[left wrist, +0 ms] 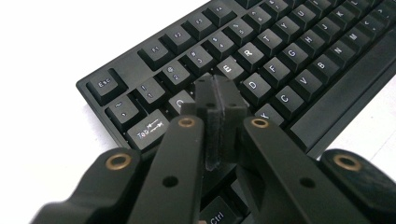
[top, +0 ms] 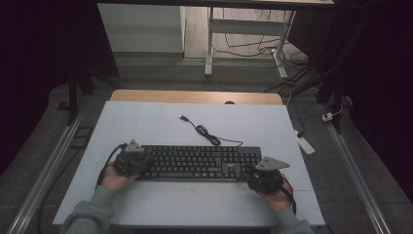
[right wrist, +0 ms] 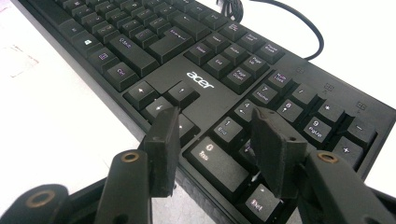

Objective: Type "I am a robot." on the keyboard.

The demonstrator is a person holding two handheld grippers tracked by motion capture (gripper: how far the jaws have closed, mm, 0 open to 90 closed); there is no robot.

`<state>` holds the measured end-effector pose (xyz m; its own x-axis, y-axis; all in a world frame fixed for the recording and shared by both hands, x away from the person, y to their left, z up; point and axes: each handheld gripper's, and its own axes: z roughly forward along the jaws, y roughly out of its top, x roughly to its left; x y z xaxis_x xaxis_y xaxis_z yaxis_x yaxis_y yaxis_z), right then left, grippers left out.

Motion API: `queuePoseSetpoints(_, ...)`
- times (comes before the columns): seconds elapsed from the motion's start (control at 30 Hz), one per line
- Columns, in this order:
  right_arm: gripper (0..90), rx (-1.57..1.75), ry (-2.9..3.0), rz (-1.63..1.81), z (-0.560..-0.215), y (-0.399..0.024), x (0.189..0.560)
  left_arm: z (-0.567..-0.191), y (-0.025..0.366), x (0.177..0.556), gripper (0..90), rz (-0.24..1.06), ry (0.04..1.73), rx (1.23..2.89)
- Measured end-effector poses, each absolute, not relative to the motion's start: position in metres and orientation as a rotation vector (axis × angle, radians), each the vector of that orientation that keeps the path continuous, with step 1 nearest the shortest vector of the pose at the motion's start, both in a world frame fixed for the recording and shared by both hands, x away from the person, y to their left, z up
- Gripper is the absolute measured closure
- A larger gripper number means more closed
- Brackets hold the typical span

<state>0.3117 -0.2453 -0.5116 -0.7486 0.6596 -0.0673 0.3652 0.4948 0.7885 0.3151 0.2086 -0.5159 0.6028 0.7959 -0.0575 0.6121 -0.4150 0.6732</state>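
Keyboard (top: 197,162) lengthwise across desk (top: 146,126), cable end pointing away; left hand-held gripper (left wrist: 219,95) closed over its left keys, right hand-held gripper (right wrist: 217,135) open over its numpad.

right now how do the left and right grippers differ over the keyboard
The left gripper has its jaws shut together, tips at the letter keys near Q and W; the right gripper has its jaws apart, with number-pad keys showing between them. The left sits at the Esc and Tab end of the keyboard, the right at the number-pad end. Both are black, hand-held, and grip nothing.
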Motion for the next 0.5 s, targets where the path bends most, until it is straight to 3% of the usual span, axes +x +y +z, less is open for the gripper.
queuePoseSetpoints(0.5, 52.5, 0.86, 2.385, 1.123, -0.5118, -0.245, 0.3116, -0.5205, 0.2064, 0.3168, 88.3, 0.355, 1.108, 2.183)
